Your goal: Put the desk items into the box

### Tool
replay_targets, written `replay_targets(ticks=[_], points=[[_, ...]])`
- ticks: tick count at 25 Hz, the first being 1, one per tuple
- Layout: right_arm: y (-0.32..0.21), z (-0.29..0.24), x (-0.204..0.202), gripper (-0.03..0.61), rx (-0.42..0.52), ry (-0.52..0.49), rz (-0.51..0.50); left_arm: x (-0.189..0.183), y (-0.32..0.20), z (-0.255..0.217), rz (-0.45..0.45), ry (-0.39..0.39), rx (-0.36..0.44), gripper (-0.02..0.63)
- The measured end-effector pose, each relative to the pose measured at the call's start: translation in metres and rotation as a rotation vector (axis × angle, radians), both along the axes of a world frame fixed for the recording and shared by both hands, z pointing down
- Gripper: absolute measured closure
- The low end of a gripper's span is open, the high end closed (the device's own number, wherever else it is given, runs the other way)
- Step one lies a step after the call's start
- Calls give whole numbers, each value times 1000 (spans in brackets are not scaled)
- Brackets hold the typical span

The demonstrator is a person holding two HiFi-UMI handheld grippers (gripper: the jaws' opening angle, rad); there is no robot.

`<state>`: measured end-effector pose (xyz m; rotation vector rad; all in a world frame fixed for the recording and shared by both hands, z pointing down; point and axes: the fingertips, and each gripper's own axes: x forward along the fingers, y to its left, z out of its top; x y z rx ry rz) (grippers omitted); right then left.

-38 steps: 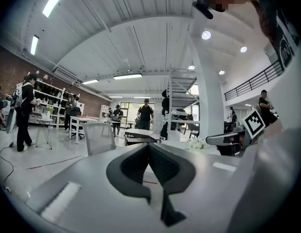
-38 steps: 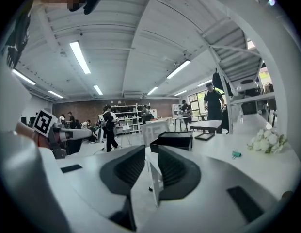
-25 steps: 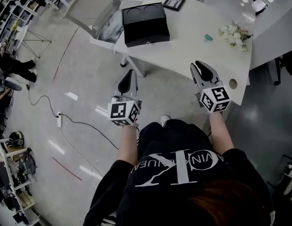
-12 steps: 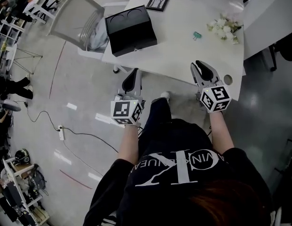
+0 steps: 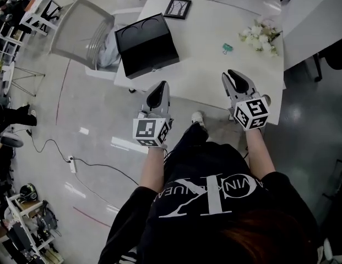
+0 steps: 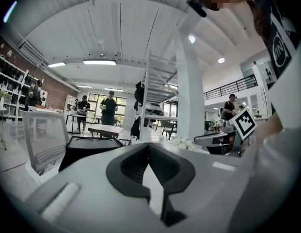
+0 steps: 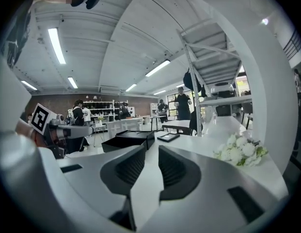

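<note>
A black open box [image 5: 146, 44] stands on the left part of the white table [image 5: 204, 65]. Beyond it lies a small framed picture [image 5: 177, 8]. A teal clip [image 5: 228, 48] and a bunch of white flowers [image 5: 260, 36] lie at the table's right. My left gripper [image 5: 158, 87] hovers at the near table edge just in front of the box, its jaws touching at the tips and empty. My right gripper [image 5: 232, 76] hangs over the near right edge, a narrow gap between its jaws, nothing in it. The box [image 7: 127, 139] and flowers [image 7: 241, 152] show ahead in the right gripper view.
A grey mesh chair [image 5: 82, 33] with cloth on its seat stands left of the table. Another white table [image 5: 319, 21] lies to the right. A cable and power strip [image 5: 72, 164] run across the floor at left. People [image 6: 109, 108] stand far off.
The person has stepped closer to the table. The box and table have slid nearer in the head view, and both grippers now reach the table's near edge. Neither holds anything.
</note>
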<state>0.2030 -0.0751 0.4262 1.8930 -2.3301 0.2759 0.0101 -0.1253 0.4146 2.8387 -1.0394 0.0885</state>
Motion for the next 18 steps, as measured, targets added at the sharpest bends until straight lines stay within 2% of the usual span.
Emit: replay_targets(ticks=[6,18], points=[[-20,14,20,529,-42,12,3,25,-28,11,13,-3,-30,603],[-62,43,63,528,-124,14,19,91,-64,30,103,-33,-79,603]])
